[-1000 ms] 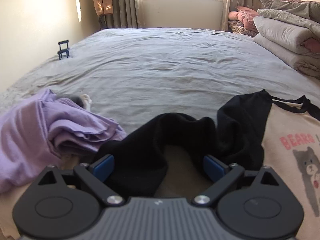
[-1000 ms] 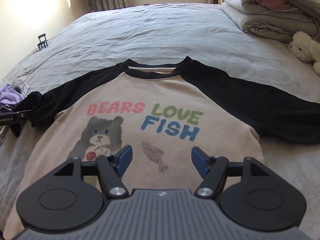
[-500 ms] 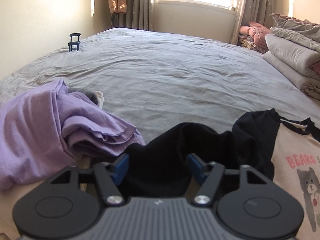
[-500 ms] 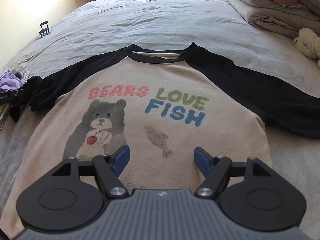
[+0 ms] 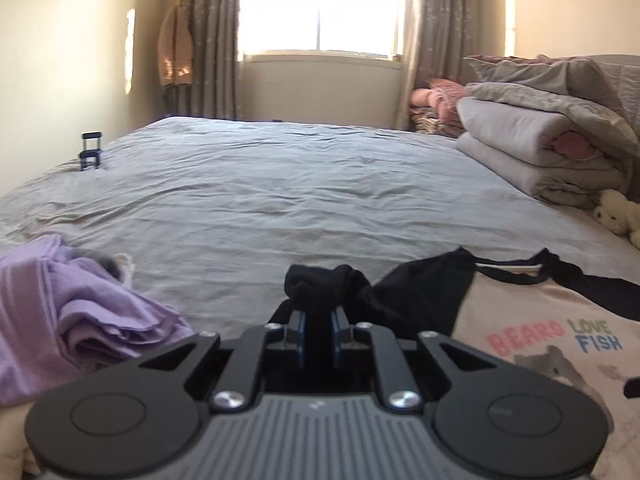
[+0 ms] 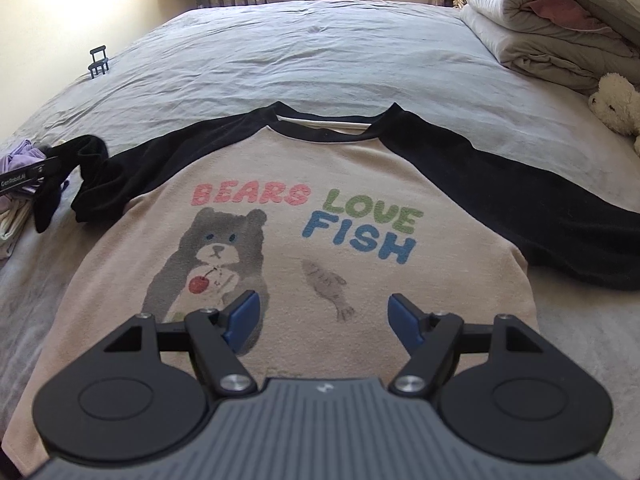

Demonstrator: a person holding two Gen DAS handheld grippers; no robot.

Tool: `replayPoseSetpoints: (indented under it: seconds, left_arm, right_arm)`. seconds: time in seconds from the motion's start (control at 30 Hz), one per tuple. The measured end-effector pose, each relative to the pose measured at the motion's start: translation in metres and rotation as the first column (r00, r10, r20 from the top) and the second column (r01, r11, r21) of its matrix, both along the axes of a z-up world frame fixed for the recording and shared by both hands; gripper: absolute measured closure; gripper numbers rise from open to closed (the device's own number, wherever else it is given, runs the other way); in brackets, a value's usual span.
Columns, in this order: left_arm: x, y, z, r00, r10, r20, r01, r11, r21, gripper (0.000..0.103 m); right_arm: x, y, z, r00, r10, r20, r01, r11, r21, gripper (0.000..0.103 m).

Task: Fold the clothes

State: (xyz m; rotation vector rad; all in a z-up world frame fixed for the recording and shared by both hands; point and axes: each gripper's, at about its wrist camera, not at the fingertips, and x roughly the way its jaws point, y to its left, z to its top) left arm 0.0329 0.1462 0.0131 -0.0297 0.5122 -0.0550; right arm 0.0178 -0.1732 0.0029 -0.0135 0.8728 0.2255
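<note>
A beige raglan shirt [image 6: 280, 280] with black sleeves and a "BEARS LOVE FISH" print lies face up on the grey bed. My left gripper [image 5: 318, 330] is shut on the end of its black left sleeve [image 5: 320, 280] and holds it lifted off the sheet; the same gripper shows at the left edge of the right wrist view [image 6: 44, 172] with the sleeve [image 6: 96, 160] bunched in it. My right gripper [image 6: 324, 312] is open and empty above the shirt's lower front. The other black sleeve [image 6: 540, 216] lies stretched out to the right.
A crumpled purple garment [image 5: 80, 320] lies left of the shirt. Folded quilts [image 5: 540, 152] are stacked at the right, with a white plush toy [image 6: 616, 104] beside them. A small dark stand [image 5: 91, 151] sits at the bed's far left. Grey sheet [image 5: 280, 192] stretches toward the window.
My left gripper closed on the black sleeve end and lifted it, bunching the sleeve. My right gripper stayed open and moved slightly forward over the shirt.
</note>
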Motion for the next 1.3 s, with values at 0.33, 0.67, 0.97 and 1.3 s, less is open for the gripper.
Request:
replayPoseSetpoints:
  seconds: [0.33,0.67,0.97,1.3]
  left_arm:
    - [0.005,-0.049,-0.022,0.984,-0.168,-0.052,0.170,0.984,0.047,0.084]
    - [-0.007,-0.067,-0.021,0.979,-0.201,-0.013,0.202,0.978,0.056,0.039]
    - [-0.023,-0.062,0.001,0.986,-0.159,0.041,0.158,0.987,0.026,0.029]
    - [-0.028,-0.039,0.010,0.996,-0.090,-0.027,0.089,0.996,-0.025,0.026]
  right_arm:
    - [0.001,0.001,0.001,1.000,0.000,0.004,0.000,1.000,0.003,0.029]
    - [0.000,0.005,0.005,1.000,0.025,0.015,-0.025,1.000,0.003,0.029]
    - [-0.001,0.006,0.009,0.999,0.029,0.032,-0.029,1.000,0.006,0.029]
    - [0.000,0.006,0.008,0.999,0.036,0.029,-0.036,0.999,0.005,0.029]
